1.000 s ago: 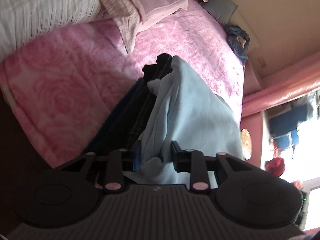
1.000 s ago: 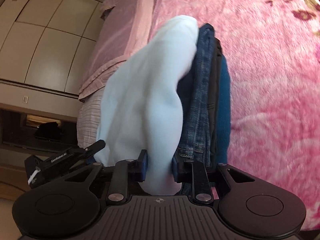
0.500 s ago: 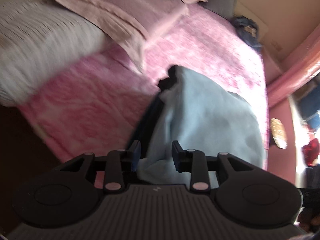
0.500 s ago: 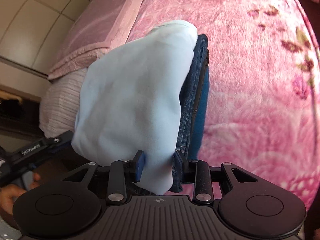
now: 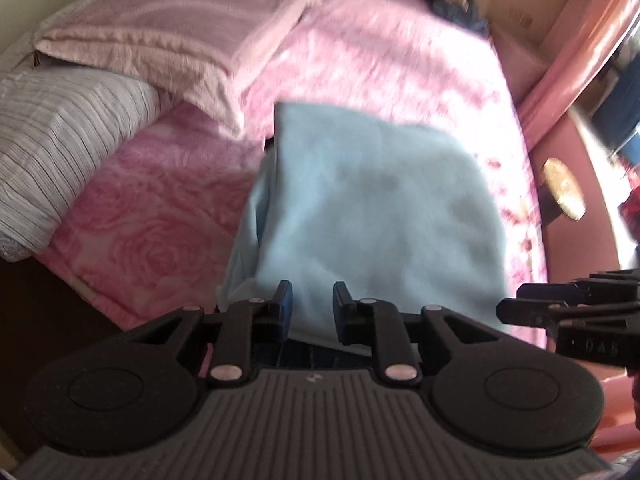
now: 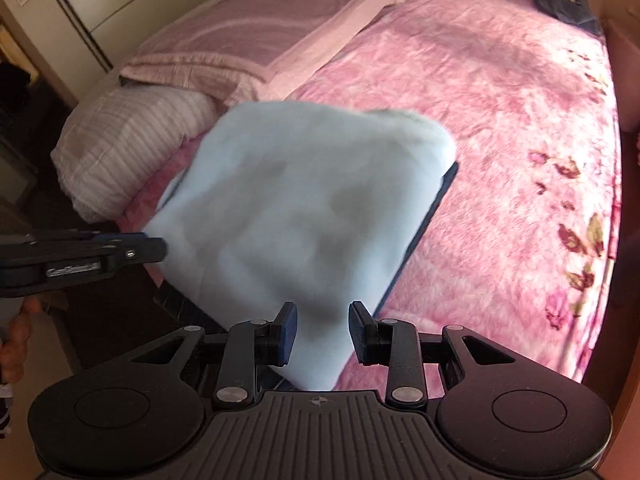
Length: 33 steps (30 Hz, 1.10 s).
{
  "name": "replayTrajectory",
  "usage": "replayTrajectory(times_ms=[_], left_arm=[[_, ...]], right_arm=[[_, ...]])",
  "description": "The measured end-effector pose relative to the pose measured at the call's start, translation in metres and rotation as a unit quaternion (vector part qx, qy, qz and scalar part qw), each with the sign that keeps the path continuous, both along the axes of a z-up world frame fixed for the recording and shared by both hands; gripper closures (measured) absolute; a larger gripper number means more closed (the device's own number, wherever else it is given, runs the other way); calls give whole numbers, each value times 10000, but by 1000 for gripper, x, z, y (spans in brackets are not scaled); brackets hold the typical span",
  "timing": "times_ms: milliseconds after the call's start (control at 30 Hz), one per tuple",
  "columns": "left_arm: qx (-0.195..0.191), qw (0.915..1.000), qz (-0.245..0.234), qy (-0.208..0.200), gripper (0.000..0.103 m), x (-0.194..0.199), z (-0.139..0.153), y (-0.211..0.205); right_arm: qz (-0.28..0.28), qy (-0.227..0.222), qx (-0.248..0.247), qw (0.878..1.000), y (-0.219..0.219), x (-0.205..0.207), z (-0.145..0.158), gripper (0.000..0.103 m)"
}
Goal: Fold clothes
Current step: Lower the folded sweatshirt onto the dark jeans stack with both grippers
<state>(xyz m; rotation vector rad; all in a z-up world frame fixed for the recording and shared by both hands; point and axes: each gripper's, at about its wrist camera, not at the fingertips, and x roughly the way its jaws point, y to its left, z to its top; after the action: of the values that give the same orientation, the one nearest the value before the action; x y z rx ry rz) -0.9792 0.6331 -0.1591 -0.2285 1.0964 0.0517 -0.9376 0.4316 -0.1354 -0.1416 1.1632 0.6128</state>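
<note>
I hold the pale blue garment [image 5: 360, 216] by its near edge in both claws: my left gripper [image 5: 312, 304] pinches one corner, its jaws having just closed further, and my right gripper [image 6: 320, 320] has cloth between jaws that opened a little, pad contact unclear. The cloth runs toward twelve o'clock over the pink bedspread [image 6: 500, 120], darker clothes [image 6: 424, 224] beneath. Both hands are equally near.

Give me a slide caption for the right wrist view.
Right gripper holds a folded light-blue garment above a pink floral bedspread.
</note>
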Motion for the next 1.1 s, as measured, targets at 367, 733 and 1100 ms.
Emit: replayTrajectory(times_ms=[367, 733, 1100], left_arm=[[206, 9995, -153, 190, 90, 13, 11, -3], [305, 9986, -239, 346, 96, 82, -19, 5], [654, 9970, -414, 8, 96, 166, 2, 11]], right_arm=[[154, 425, -220, 9987, 4, 19, -25, 71], [-270, 129, -98, 9995, -1, 91, -40, 71], [-620, -58, -118, 9980, 6, 156, -16, 71]])
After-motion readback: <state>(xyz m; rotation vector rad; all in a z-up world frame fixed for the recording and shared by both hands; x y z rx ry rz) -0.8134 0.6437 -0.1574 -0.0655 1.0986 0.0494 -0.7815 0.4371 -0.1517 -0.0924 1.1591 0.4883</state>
